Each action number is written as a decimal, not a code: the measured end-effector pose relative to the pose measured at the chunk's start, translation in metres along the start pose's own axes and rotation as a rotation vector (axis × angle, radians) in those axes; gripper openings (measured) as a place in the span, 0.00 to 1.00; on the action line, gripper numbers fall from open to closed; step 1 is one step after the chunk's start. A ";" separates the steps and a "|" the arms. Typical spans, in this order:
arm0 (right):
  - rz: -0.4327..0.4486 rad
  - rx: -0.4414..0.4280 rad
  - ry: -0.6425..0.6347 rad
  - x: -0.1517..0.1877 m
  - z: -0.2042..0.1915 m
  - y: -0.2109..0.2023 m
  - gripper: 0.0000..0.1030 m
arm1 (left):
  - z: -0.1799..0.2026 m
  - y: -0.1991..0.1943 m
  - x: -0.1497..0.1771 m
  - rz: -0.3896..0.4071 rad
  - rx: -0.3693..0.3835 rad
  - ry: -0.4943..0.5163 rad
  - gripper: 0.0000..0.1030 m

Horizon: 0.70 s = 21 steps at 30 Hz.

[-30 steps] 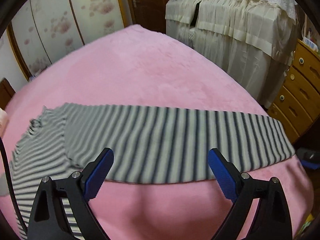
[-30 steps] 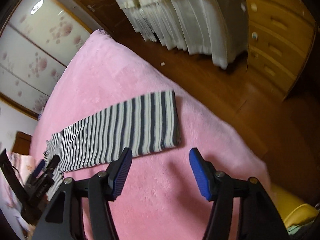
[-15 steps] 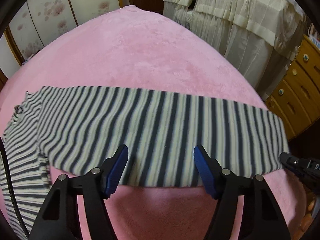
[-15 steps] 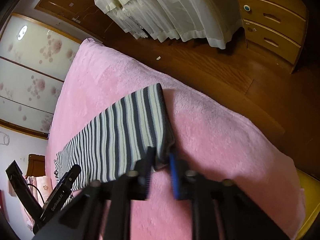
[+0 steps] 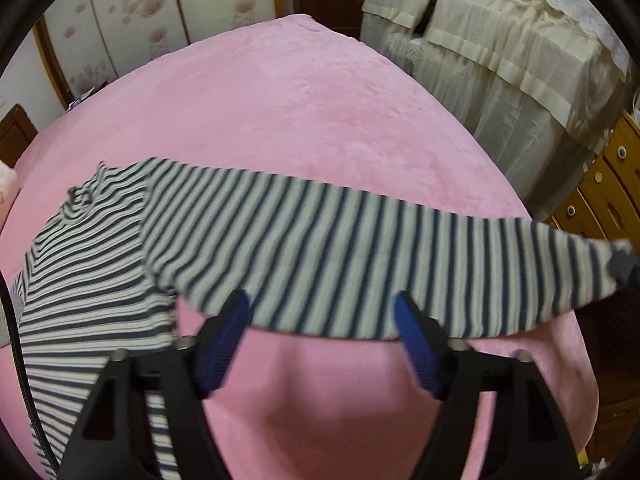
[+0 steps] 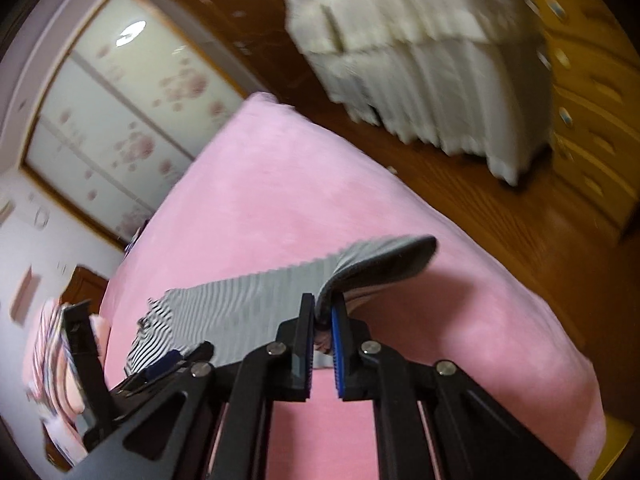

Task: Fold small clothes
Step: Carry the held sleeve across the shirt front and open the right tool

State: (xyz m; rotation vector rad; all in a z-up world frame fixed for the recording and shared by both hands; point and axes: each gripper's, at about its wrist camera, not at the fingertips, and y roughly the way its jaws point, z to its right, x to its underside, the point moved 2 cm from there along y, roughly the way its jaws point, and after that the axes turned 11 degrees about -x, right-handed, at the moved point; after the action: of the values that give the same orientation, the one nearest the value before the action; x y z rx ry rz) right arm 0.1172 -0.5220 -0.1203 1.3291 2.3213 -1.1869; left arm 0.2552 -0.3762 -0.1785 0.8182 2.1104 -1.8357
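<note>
The right hand-held gripper [image 6: 322,316] pinches the end of the striped shirt [image 5: 320,256] and lifts it off the pink bed [image 5: 300,120]. The left hand-held gripper [image 5: 322,314] is opening, holding nothing, above the shirt's near edge.

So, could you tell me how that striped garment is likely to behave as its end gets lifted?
Probably floppy: the striped garment curls over beside the right gripper. Likely light, since one pinched edge raises it. It may drag on the plush pink blanket.

- Pink blanket [image 5: 320,120] beyond the striped garment [image 5: 320,256]: bare, open passage.
- Cream-draped furniture [image 5: 500,80] and wooden drawers [image 5: 600,192]: bound the bed's right side across a strip of floor [image 6: 480,200].
</note>
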 end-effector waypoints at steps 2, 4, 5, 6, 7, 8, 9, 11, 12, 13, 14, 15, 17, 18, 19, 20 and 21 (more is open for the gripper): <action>0.002 -0.016 -0.057 -0.003 -0.026 0.000 0.07 | -0.016 -0.005 0.002 0.009 -0.022 -0.007 0.88; 0.002 -0.043 -0.114 -0.006 -0.055 0.002 0.07 | -0.032 -0.009 0.003 0.006 -0.025 -0.004 0.89; 0.001 -0.058 -0.151 -0.007 -0.075 0.003 0.07 | -0.040 -0.010 0.004 -0.002 -0.019 -0.002 0.89; -0.002 -0.067 -0.178 -0.008 -0.087 0.005 0.07 | -0.049 -0.012 0.005 -0.005 -0.010 -0.006 0.89; -0.004 -0.075 -0.201 -0.008 -0.098 0.007 0.07 | -0.057 -0.014 0.006 -0.002 -0.010 -0.010 0.89; -0.010 -0.086 -0.230 -0.009 -0.116 0.011 0.07 | -0.069 -0.016 0.007 0.006 -0.020 -0.014 0.89; -0.015 -0.094 -0.251 -0.009 -0.128 0.015 0.07 | -0.080 -0.019 0.007 0.016 -0.032 -0.021 0.89; -0.026 -0.105 -0.298 -0.009 -0.153 0.024 0.07 | -0.107 -0.026 0.006 0.035 -0.031 -0.050 0.89; -0.034 -0.112 -0.328 -0.008 -0.169 0.030 0.07 | -0.118 -0.028 0.007 0.041 -0.028 -0.064 0.89; -0.042 -0.121 -0.347 -0.007 -0.179 0.034 0.07 | -0.135 -0.030 0.008 0.047 -0.024 -0.085 0.89; -0.059 -0.137 -0.374 -0.004 -0.195 0.043 0.07 | -0.150 -0.031 0.009 0.050 -0.022 -0.104 0.89; -0.072 -0.149 -0.393 -0.001 -0.207 0.050 0.07 | -0.162 -0.032 0.010 0.051 -0.019 -0.119 0.89; -0.100 -0.173 -0.429 0.006 -0.230 0.065 0.07 | -0.196 -0.033 0.017 0.052 -0.017 -0.159 0.89; -0.118 -0.186 -0.450 0.013 -0.246 0.076 0.07 | -0.210 -0.031 0.020 0.053 -0.017 -0.176 0.89; -0.134 -0.197 -0.465 0.019 -0.257 0.085 0.07 | -0.228 -0.030 0.024 0.052 -0.023 -0.198 0.89; -0.152 -0.209 -0.480 0.026 -0.271 0.095 0.07 | -0.239 -0.030 0.029 0.052 -0.027 -0.209 0.89; -0.178 -0.226 -0.494 0.035 -0.286 0.108 0.07 | -0.256 -0.028 0.036 0.052 -0.034 -0.226 0.89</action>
State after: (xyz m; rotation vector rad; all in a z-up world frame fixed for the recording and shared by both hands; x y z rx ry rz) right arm 0.2394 -0.2618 -0.0112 0.6708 2.1527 -1.1048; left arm 0.2586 -0.1216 -0.1248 0.6195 1.9558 -1.7686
